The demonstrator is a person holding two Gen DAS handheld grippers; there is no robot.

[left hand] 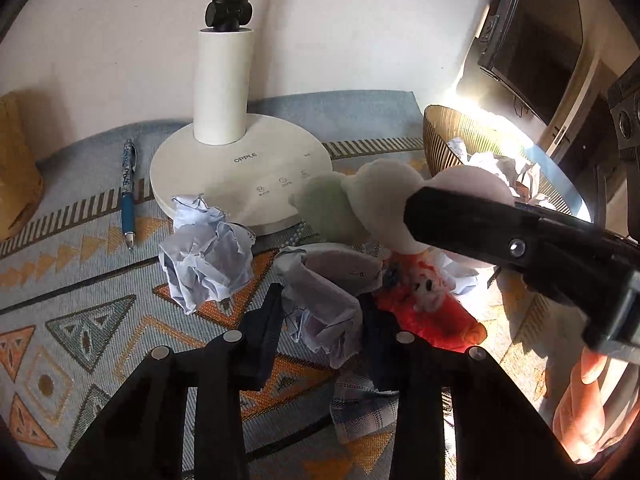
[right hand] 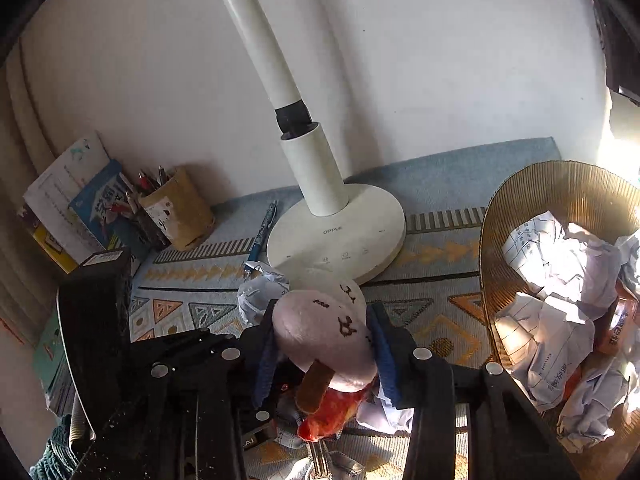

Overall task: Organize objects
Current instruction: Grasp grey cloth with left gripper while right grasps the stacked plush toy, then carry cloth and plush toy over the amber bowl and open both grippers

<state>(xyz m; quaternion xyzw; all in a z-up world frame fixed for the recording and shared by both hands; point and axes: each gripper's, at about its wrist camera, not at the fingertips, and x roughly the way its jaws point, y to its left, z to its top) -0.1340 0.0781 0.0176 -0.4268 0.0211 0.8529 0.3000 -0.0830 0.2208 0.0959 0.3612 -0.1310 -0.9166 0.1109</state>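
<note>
My left gripper (left hand: 320, 316) is shut on a crumpled paper ball (left hand: 324, 316) just above the patterned mat. A second paper ball (left hand: 204, 256) lies to its left by the lamp base. My right gripper (right hand: 326, 340) is shut on a plush skewer toy (right hand: 324, 332) with pink, white and green balls; it also shows in the left wrist view (left hand: 384, 200), held above the mat. A red plush piece (left hand: 432, 312) lies under it. A ribbed brown basket (right hand: 520, 216) with several crumpled papers stands at the right.
A white OPPLE lamp base (left hand: 240, 176) stands in the middle at the back. A blue pen (left hand: 128, 196) lies left of it. A pen holder (right hand: 176, 208) and books (right hand: 76, 200) stand at the back left. A checked cloth (left hand: 360, 412) lies near me.
</note>
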